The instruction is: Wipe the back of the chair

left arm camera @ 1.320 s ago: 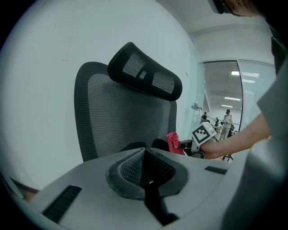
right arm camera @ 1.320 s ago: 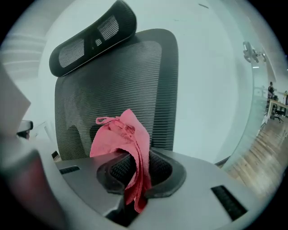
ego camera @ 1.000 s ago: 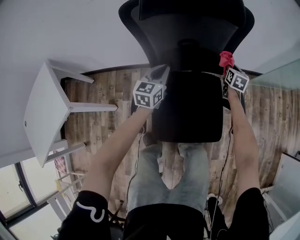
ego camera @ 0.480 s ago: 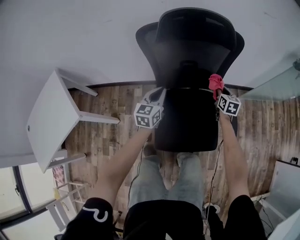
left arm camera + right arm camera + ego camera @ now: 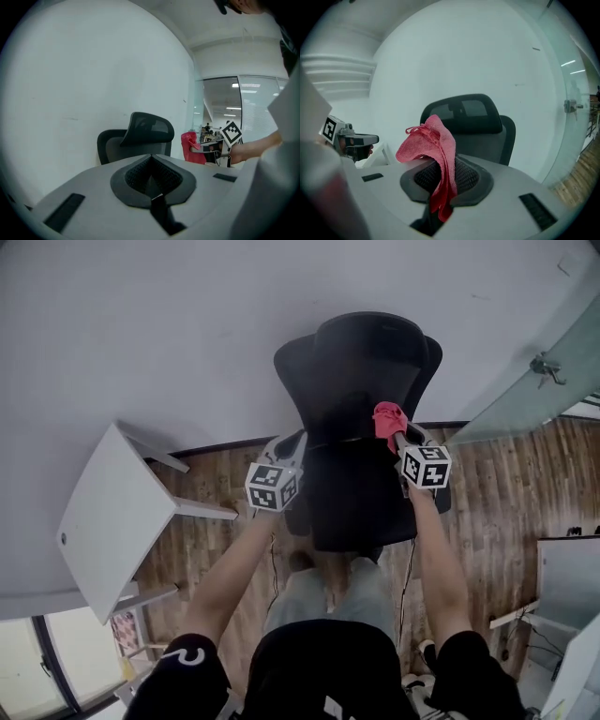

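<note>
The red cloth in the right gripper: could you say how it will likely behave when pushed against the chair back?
Probably floppy: the red cloth droops in folds from the right gripper. Likely light, held by one pinch. It should mould to the chair.

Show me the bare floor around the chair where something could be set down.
Widest bare floor lies right of the chair, bordered by the glass partition and a white cabinet. A narrower strip runs between chair and white table. Crowded at the chair's near side: the person's legs.
</note>
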Tool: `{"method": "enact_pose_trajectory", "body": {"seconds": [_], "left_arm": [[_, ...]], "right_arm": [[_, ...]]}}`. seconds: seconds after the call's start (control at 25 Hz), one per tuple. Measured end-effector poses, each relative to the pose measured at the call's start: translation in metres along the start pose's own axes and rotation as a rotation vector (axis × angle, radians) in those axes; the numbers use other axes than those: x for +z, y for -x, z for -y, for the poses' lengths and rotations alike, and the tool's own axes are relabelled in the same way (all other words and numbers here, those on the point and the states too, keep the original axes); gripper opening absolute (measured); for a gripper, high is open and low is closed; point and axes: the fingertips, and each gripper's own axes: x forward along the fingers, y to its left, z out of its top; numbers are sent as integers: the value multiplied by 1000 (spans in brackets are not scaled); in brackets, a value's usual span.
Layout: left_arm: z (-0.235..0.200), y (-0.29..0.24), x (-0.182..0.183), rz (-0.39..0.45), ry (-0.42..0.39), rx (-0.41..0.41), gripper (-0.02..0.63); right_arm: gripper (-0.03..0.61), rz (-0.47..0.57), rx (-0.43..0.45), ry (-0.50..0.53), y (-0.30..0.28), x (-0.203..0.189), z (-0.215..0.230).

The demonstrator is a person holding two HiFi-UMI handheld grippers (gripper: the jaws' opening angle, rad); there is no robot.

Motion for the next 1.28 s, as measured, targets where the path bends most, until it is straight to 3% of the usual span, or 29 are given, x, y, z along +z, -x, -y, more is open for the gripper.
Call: {"method": "enact_pose_trajectory", "body": {"seconds": [0.2, 0.52, 0.88, 1.28], "left_arm": [[10, 40, 43, 6, -47, -52, 25], [38, 75, 68, 35, -54, -54, 25], [88, 81, 87, 79, -71, 16, 25], [148, 100, 70, 77, -68, 114, 25]], "right_arm": [[69, 52, -30, -11, 38, 43, -45], [69, 109, -22, 8, 90, 77, -76], [69, 93, 86, 55, 134, 72, -72], [69, 100, 173, 50, 181, 55, -56]]}}
